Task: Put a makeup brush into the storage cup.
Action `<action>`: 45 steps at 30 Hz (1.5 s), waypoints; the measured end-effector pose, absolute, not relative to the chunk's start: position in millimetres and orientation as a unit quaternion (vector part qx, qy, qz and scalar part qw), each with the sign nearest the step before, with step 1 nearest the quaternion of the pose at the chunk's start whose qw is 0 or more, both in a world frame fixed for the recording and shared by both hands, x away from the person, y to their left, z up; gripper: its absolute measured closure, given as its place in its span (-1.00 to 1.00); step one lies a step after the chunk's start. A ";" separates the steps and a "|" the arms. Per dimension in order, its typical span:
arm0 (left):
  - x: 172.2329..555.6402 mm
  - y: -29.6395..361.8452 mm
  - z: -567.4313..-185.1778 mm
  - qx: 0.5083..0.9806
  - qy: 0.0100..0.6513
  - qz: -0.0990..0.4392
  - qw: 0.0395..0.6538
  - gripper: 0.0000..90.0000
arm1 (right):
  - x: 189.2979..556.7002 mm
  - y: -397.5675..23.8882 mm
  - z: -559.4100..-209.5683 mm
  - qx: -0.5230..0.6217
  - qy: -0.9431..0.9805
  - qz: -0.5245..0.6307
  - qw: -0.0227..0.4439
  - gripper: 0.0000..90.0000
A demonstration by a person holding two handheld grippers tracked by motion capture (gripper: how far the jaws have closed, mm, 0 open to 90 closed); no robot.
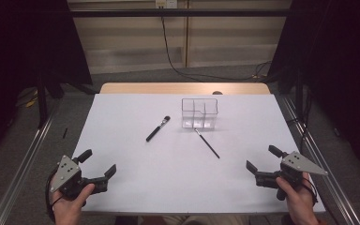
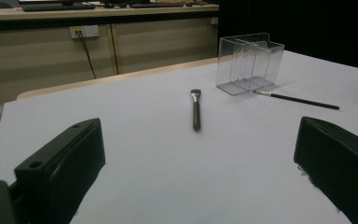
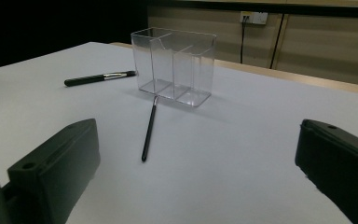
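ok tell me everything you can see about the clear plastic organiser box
The clear plastic organiser box stands upright on the white table sheet, towards the far side and right of centre. It is see-through, open-topped and split by inner walls into compartments, all empty. The thin black brush lies with its tip at the box's front base; whether it touches is unclear. The thicker black brush lies apart to its left.

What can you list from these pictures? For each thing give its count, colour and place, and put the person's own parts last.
Clear organiser: one, see-through with inner dividers, upright toward the far side of the table, empty.
Thick brush: one, black handle with metal collar, lying flat left of the organiser.
Thin brush: one, black, lying flat with its tip at the organiser's front.
Table: one, white sheet over a wooden top.
Wall socket: one, white, on the far wall, with a black cable.
Left gripper: one, black, near left edge, jaws open, holding nothing.
Right gripper: one, black, near right edge, jaws open, holding nothing.
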State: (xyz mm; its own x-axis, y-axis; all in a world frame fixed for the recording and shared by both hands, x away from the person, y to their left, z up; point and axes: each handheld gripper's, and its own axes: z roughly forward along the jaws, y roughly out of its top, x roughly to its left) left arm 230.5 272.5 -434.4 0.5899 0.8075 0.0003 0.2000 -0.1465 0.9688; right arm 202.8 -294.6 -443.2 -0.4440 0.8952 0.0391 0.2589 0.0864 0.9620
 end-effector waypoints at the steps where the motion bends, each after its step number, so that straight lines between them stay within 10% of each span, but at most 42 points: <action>1: 230.5 272.5 -434.4 0.704 0.358 0.278 0.547 -0.96 | 202.8 -294.6 -443.2 0.430 0.671 0.521 0.305 -1.00; 45: 264.2 217.0 -416.9 0.741 0.303 0.234 0.552 -0.93 | 205.7 -285.7 -444.0 0.418 0.676 0.537 0.284 -1.00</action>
State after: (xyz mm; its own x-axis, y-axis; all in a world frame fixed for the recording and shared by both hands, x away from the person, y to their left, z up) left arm 264.2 217.0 -416.9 0.7064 0.7077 0.0116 0.1913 -0.2067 0.9595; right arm 205.7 -285.7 -444.0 -0.4901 0.8692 0.0650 0.2601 0.0747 0.9627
